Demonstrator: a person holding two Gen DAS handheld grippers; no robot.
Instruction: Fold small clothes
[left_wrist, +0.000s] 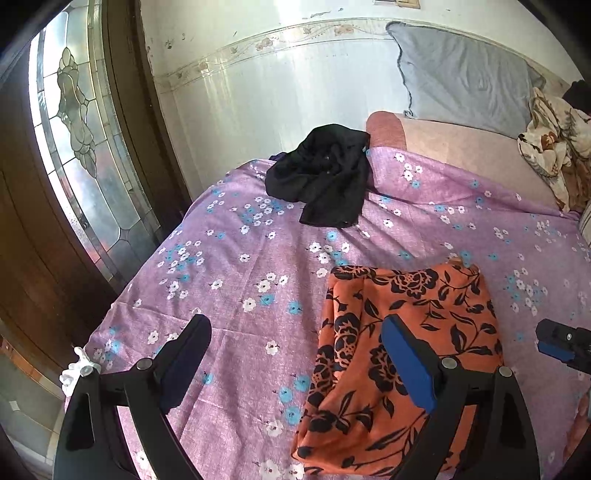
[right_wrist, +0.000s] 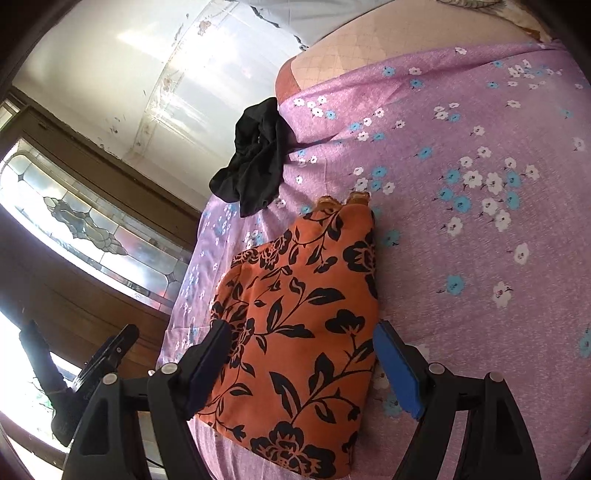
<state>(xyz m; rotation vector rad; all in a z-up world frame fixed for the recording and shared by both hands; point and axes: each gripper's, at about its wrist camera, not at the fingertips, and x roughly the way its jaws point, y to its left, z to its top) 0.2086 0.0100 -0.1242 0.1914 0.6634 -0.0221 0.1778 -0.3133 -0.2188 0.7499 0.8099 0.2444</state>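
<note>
A folded orange garment with black flowers (left_wrist: 424, 295) (right_wrist: 295, 295) lies flat on the purple flowered bedsheet (left_wrist: 240, 277) (right_wrist: 461, 221). A crumpled black garment (left_wrist: 325, 177) (right_wrist: 255, 162) sits farther back near the bed's edge. My left gripper (left_wrist: 295, 332) is open and holds nothing; its right finger hovers over the orange garment's left part. My right gripper (right_wrist: 301, 332) is open, its fingers straddling the orange garment from above without pinching it. Its tip (left_wrist: 557, 343) shows at the right edge of the left wrist view. Part of the left gripper (right_wrist: 110, 354) shows at the lower left of the right wrist view.
A grey pillow (left_wrist: 461, 81) leans on the white tiled wall at the head of the bed, with a patterned blanket (left_wrist: 554, 147) beside it. A wooden door with leaded glass (left_wrist: 74, 147) (right_wrist: 92, 229) stands just past the bed's left edge.
</note>
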